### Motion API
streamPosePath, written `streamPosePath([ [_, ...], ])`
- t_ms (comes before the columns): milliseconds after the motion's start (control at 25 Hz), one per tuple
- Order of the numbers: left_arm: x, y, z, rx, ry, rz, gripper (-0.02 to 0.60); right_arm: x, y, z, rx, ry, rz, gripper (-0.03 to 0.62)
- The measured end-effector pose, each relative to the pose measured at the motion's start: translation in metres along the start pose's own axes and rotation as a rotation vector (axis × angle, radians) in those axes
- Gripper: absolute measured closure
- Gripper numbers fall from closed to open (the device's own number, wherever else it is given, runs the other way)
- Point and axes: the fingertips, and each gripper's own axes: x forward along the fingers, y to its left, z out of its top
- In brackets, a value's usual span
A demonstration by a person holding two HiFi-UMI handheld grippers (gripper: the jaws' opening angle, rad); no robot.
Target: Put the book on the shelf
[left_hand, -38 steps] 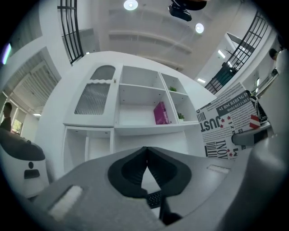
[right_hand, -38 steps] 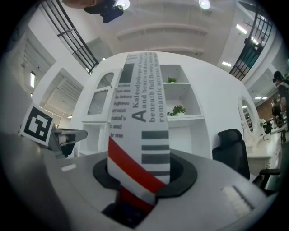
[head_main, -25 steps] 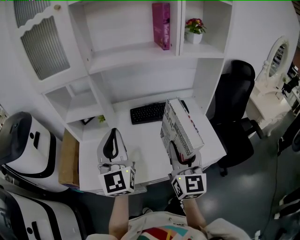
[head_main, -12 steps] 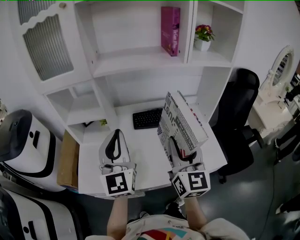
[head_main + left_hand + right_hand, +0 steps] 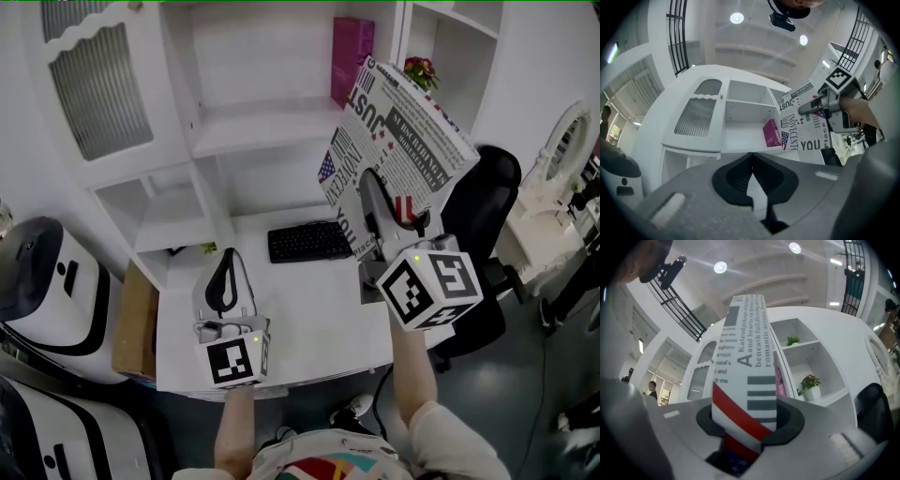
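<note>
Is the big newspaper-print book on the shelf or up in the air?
Up in the air. The right gripper clamps the book by its lower end, tilted above the desk, in front of the shelf.

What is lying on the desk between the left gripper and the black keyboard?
Nothing. In the head view, only bare white desk separates the left gripper from the keyboard.

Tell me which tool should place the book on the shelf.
Right. The right tool is shut on the book, held up near the shelf; the left tool is shut, empty, low over the desk.
</note>
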Motion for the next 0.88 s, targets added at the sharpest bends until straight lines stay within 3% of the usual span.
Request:
streamPosePath([
  [320, -0.002, 0.021, -0.005, -0.003, 0.011, 0.036, 0.58, 0.087, -0.017, 0.04, -0.096, 0.056, -0.026, 0.437],
  [520, -0.002, 0.038, -0.01, 0.007, 0.01, 0.077, 0.58, 0.137, -0.03, 0.036, -0.138, 0.17, -0.034, 0.437],
  [720, 0.002, 0.048, -0.011, -0.023, 0.011, 0.102, 0.58, 0.172, -0.04, 0.016, -0.109, 0.284, -0.032, 0.436],
  [880, 0.004, 0.051, -0.017, -0.028, 0.007, 0.11, 0.58, 0.189, -0.045, 0.007, -0.116, 0.313, -0.045, 0.436],
])
